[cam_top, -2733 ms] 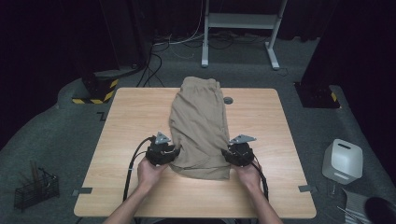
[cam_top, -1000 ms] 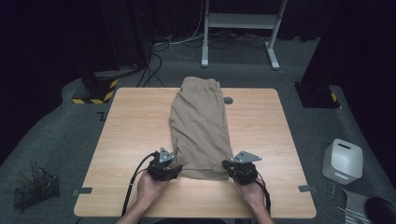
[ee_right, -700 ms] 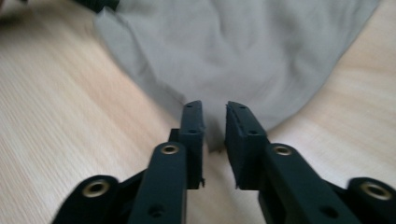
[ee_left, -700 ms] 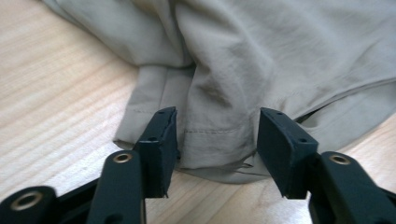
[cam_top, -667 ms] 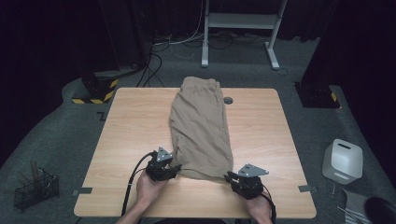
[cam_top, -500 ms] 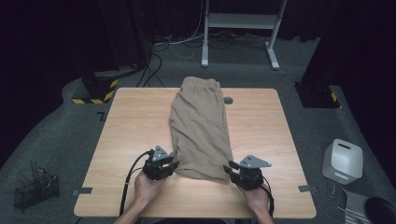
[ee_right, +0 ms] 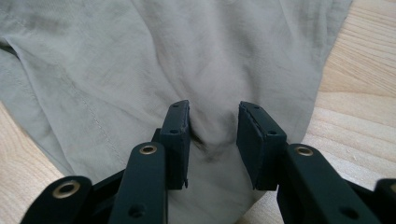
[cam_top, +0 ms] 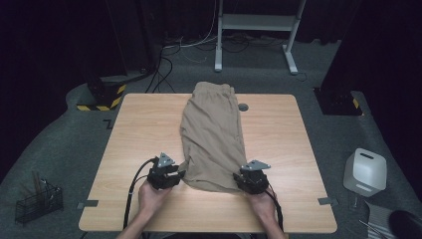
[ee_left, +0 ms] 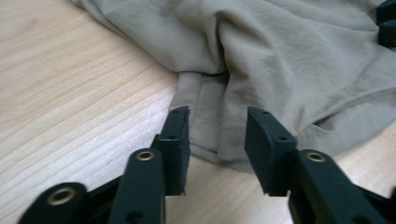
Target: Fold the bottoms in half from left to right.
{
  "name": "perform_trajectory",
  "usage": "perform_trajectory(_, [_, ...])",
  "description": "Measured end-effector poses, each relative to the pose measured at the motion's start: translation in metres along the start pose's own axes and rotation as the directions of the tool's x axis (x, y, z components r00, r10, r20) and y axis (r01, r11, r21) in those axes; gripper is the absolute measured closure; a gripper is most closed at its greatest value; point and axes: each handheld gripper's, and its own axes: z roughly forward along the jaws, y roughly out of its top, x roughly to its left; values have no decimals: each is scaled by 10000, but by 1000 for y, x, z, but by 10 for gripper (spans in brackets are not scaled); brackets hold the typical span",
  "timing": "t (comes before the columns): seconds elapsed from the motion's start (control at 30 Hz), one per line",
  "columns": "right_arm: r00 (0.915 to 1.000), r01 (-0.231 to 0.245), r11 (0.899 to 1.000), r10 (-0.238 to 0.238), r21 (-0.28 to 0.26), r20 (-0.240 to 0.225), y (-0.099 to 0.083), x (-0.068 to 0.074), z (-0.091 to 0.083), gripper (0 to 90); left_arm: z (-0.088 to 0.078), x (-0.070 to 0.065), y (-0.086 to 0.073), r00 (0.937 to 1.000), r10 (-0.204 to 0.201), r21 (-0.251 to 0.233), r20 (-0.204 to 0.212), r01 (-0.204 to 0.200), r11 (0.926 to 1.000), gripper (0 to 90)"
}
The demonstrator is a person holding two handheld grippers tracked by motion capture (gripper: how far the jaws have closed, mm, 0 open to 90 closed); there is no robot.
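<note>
A tan garment [cam_top: 214, 134] lies folded lengthwise down the middle of the wooden table [cam_top: 144, 124]. My left gripper [cam_top: 174, 175] sits at its near left corner. In the left gripper view the jaws [ee_left: 218, 114] stand apart with the cloth's hem [ee_left: 205, 112] lying loose between them; they have just been opening. My right gripper [cam_top: 244, 180] is at the near right corner. Its jaws [ee_right: 213, 108] are also apart, just opened, with a small pucker of the tan fabric [ee_right: 140, 56] between them, and the pads are not pressing it.
A small round grommet [cam_top: 243, 107] sits in the tabletop beside the garment's far end. On the floor are a white box [cam_top: 366, 172] at the right, a wire basket [cam_top: 37, 201] at the left and a white desk frame [cam_top: 259, 22] behind.
Both grippers have come back toward the table's near edge from higher on the cloth. The right gripper dipped nearer, then returned to the corner. The garment lies much as before.
</note>
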Motion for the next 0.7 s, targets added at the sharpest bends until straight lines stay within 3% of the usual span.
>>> perform_trajectory(0.17, [9999,117,9999,-117,10,90,0,1,1,644,17,-3,7,9998,187,385,109,-191,9991,604])
perform_trajectory(0.27, [9998,174,9998,-173,-37,134,0,1,1,643,22,-7,7,9983,553,610,182,-563,9965,725])
perform_trajectory(0.37, [9996,230,9997,-229,-58,179,-1,1,1,639,17,-12,6,9936,1123,914,-92,-1110,9896,872])
perform_trajectory(0.4, [9995,264,9996,-263,-41,201,-1,2,1,636,14,-13,5,9926,1209,1023,-146,-1188,9876,883])
perform_trajectory(0.6, [9989,438,9990,-437,-62,150,-3,3,0,628,-16,-18,-18,9981,544,1174,300,-576,9914,886])
perform_trajectory(0.7, [9986,530,9986,-530,37,42,-1,7,0,626,-23,-20,-21,9982,578,1041,156,-591,9928,863])
